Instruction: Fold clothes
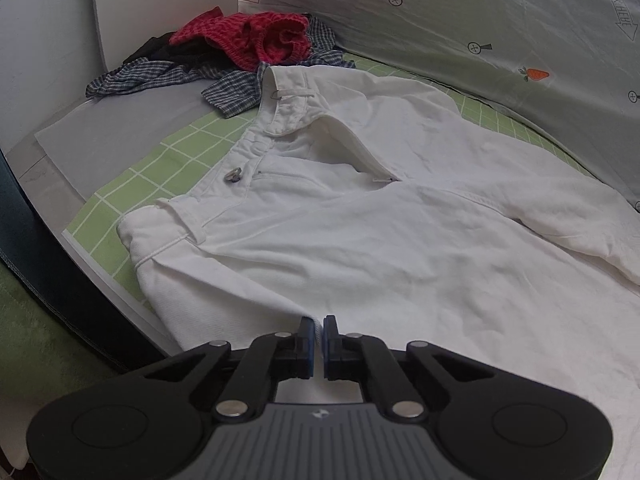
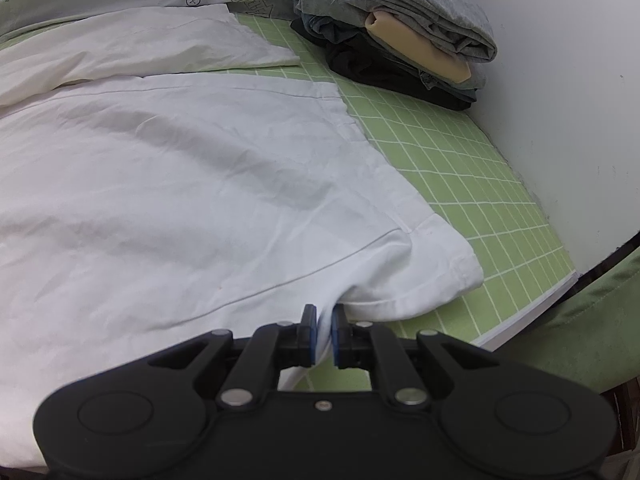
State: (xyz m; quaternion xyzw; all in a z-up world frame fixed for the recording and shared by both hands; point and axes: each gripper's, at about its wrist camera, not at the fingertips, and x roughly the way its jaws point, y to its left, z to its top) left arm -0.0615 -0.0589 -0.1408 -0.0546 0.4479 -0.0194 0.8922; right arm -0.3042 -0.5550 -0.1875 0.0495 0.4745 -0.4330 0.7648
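Observation:
White trousers (image 1: 360, 208) lie flat on a green grid mat (image 1: 132, 184), waistband and metal button (image 1: 232, 175) to the left. In the right wrist view the two legs (image 2: 180, 168) stretch toward the hem end. My left gripper (image 1: 319, 326) is at the near side of the trousers below the waist, its blue pads pressed together with a thin fold of white fabric between them. My right gripper (image 2: 324, 320) is shut on the near leg's edge by the hem, where the cloth bunches up into the pads.
An unfolded heap of a red knit (image 1: 256, 36), a plaid shirt and dark cloth sits at the back left. A stack of folded clothes (image 2: 408, 28) stands at the back right by a white wall (image 2: 560, 100). Printed grey bedding (image 1: 480, 32) borders the far side.

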